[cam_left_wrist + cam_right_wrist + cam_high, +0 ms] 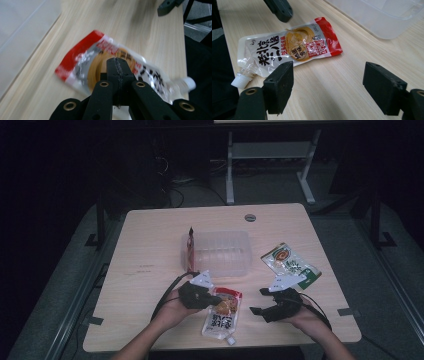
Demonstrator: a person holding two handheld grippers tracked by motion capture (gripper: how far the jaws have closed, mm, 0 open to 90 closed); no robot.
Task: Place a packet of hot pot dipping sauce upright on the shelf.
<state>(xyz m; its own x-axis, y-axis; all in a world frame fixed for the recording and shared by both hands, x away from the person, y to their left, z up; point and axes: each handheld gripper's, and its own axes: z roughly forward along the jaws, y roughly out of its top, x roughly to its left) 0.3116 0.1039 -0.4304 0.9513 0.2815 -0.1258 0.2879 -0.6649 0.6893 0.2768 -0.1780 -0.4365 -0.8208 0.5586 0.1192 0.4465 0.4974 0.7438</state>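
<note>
Left gripper [117, 62]: jaws clenched flat together, nothing between them, tips over the sauce pouch [289, 50]. The spouted pouch lies flat on the surface [150, 250], near the front edge, between both grippers, cap toward the person. Right gripper [328, 85]: jaws released, wide apart, empty, just beside the pouch. Clear plastic container [222, 252] sits behind.
</note>
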